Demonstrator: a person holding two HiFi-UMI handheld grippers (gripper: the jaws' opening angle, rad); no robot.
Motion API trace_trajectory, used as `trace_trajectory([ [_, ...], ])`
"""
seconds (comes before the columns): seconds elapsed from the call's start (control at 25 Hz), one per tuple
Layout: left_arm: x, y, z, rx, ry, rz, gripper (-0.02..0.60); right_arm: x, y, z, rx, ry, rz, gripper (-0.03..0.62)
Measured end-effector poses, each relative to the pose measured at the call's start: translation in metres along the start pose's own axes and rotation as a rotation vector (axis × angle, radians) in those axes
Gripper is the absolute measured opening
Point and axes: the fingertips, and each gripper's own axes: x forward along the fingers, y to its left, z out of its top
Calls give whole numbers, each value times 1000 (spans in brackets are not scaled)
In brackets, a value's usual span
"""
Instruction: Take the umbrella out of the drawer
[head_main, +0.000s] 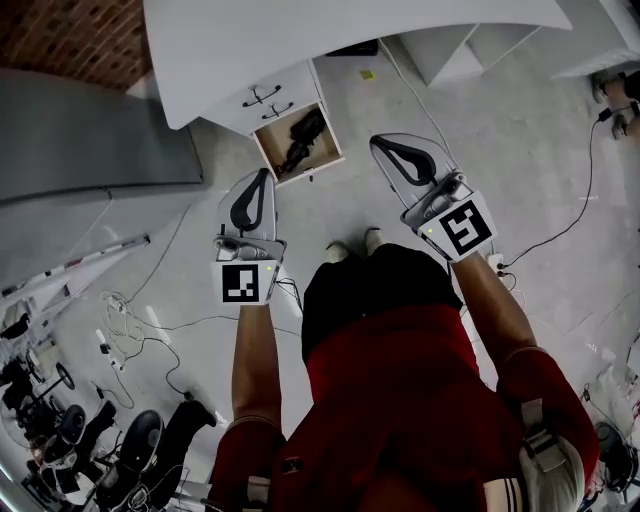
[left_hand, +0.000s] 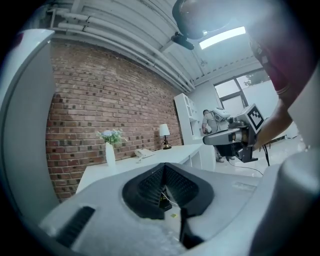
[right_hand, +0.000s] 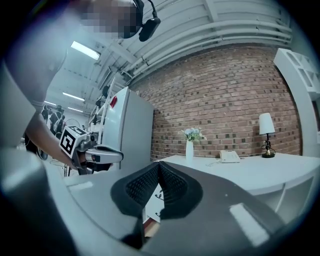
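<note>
While the umbrella (head_main: 303, 140) lies in the far open drawer (head_main: 312, 170), the left hand-held gripper (head_main: 262, 178) and the right hand-held gripper (head_main: 382, 146) are seen closed and empty; one should be opened before the umbrella is approached.

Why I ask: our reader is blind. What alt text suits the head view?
Seen from above, a person holds the shut left gripper and shut right gripper out toward an open drawer with a dark umbrella inside, at a white desk.
</note>
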Motion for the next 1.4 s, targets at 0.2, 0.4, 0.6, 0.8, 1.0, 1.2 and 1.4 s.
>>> trace_trajectory([
  [0.2,33,12,-78,-9,14,-26,6,23,-14,-77,6,33,-19,12],
  [0.4,61,21,-159,3,36,-44,6,42,-29,-152,9,42,-35,12],
  [0.6,85,21,-230,-12,39,-35,6,51,-44,-224,5,44,-43,12],
  [0.8,109,22,-299,4,62,-41,6,63,-55,-294,-7,50,-38,12],
  [1.0,130,26,-357,4,73,-60,6,75,-61,-349,-29,47,-34,12],
  [1.2,152,23,-412,18,80,-74,6,78,-71,-398,-50,45,-44,12],
  [1.4,171,22,-456,14,94,-83,6,75,-81,-438,-67,81,-60,12],
])
